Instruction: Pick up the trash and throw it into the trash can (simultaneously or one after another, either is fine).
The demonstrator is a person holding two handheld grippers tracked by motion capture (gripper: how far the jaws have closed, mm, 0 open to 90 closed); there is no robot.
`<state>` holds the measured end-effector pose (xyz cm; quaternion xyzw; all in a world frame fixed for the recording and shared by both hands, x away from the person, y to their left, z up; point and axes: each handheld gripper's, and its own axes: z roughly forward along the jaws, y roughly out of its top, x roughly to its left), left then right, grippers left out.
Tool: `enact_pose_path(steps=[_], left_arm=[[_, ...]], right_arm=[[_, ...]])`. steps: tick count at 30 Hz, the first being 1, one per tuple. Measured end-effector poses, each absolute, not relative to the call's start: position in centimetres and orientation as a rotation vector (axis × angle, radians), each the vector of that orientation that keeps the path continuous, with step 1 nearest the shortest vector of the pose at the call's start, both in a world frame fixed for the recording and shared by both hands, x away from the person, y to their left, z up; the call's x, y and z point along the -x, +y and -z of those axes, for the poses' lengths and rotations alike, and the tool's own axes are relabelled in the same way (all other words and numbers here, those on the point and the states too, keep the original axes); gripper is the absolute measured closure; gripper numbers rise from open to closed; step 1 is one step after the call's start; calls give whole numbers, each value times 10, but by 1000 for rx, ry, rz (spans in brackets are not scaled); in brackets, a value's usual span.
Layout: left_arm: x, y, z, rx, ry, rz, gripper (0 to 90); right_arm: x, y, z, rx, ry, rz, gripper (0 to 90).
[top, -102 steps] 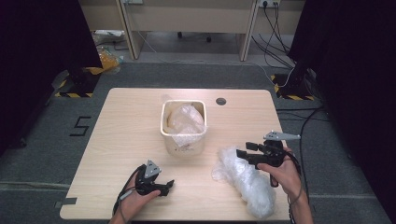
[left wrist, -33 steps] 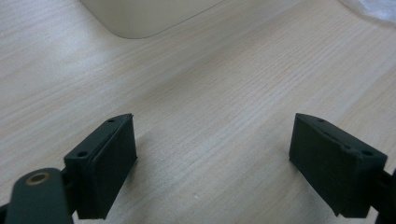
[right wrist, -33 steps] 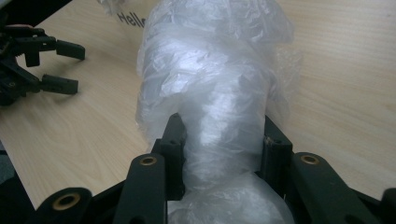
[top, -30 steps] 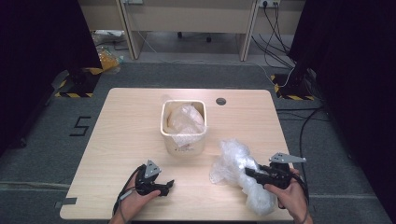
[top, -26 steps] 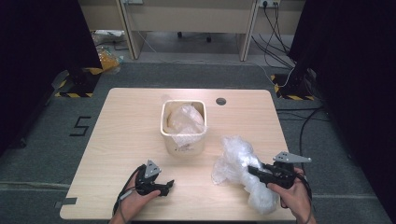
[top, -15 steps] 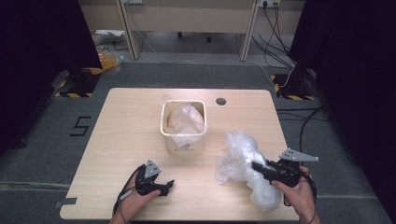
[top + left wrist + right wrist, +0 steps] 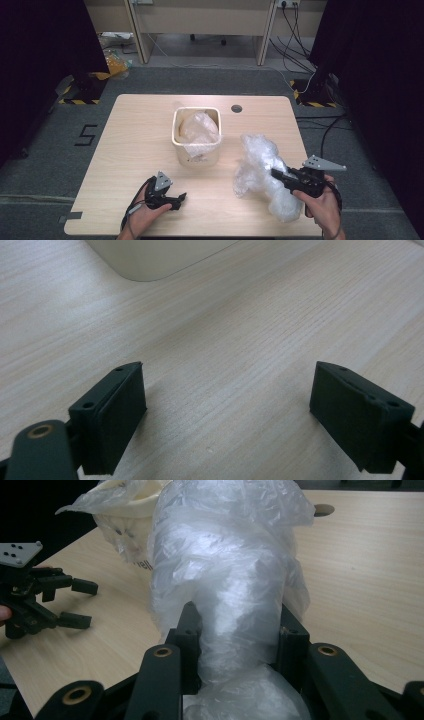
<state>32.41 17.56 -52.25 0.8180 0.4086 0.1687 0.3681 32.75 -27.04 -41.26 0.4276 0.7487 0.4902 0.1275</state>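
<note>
right tool [image 7: 278, 175]: clamped on the clear plastic bag [image 7: 262, 172] — in the right gripper view both jaws press into a bunched neck of the film, so it's a proper grip.
bag: most of it bulges up and away ahead of that tool, with a smaller lump hanging below the jaws toward the person; its lower end sits on the surface [image 7: 140, 130].
left tool [image 7: 176, 198]: jaws spread wide, nothing between them — just bare wood under it, resting low near the front edge.
bin [image 7: 196, 136]: cream, lined with a bag, beyond both tools, a bit nearer the left one.
</note>
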Motion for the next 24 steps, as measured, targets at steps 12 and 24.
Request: enact_pose_path(steps=[12,24], left_arm=[[-324,175,523,-2091,1053,-440,139],[-324,175,523,-2094,1053,-439,139]], right_arm=[[-334,-275,383,-1207,2140,-1465,651],[-353,-269,341,-1135,2135,-1500,653]])
